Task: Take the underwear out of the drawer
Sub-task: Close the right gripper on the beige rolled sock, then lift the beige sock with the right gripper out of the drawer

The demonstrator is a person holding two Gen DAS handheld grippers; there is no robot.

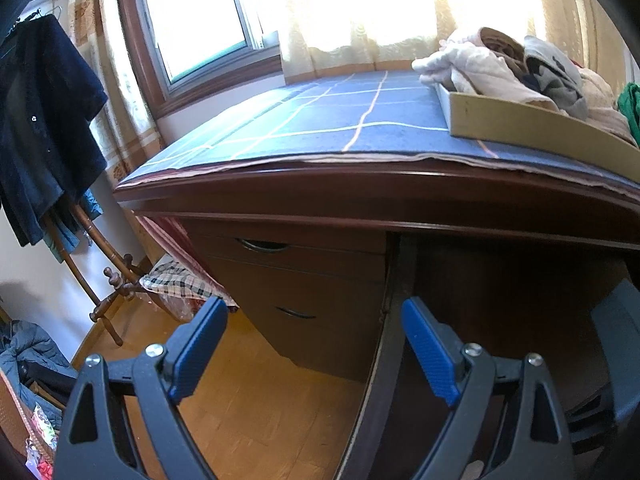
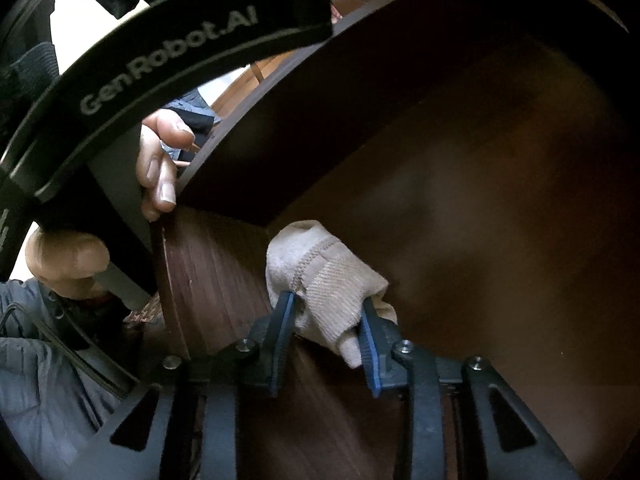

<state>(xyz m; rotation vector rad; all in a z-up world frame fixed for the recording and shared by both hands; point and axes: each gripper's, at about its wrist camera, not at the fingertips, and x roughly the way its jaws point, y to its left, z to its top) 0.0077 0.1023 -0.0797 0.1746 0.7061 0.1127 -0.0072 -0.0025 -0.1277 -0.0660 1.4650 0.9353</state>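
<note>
Right gripper (image 2: pixel 326 316), black frame, blue pads: jaws drawn in and clenched on a beige ribbed-knit piece of underwear (image 2: pixel 326 276), one pad pressing each side of the bunched cloth. The cloth rises from the pads toward 12 o'clock and sits inside a dark brown wooden drawer (image 2: pixel 480 200). The drawer's wood-grain floor (image 2: pixel 216 280) shows at 9 o'clock of the cloth.

Person's hand (image 2: pixel 156 168), at 10 o'clock in the right wrist view: fingers wrapped round a black curved device frame marked "GenRobot.AI" (image 2: pixel 168 64), fingertips beside the drawer wall.

Left gripper (image 1: pixel 314 344), black frame, blue pads: jaws standing well apart, nothing between them, nothing touched; released.

Orange-brown wooden floor (image 1: pixel 240 400): directly below the left gripper.

Dark brown wooden desk (image 1: pixel 360 196): beyond the pads, at 12 o'clock. Two closed drawer fronts with curved metal handles (image 1: pixel 260 245) on its left pedestal.

Blue cloth with a pale grid pattern (image 1: pixel 320 120): covers the desktop.

Tan open-topped tray (image 1: pixel 520 124): on the cloth at 2 o'clock, heaped with pale pink, grey and brown garments (image 1: pixel 500 68).

Wooden coat stand (image 1: pixel 100 280): at 9 o'clock, carrying a dark navy garment (image 1: pixel 44 120).

Window with cream lace curtain (image 1: pixel 360 8): farthest, behind the desk, brightly lit.
</note>
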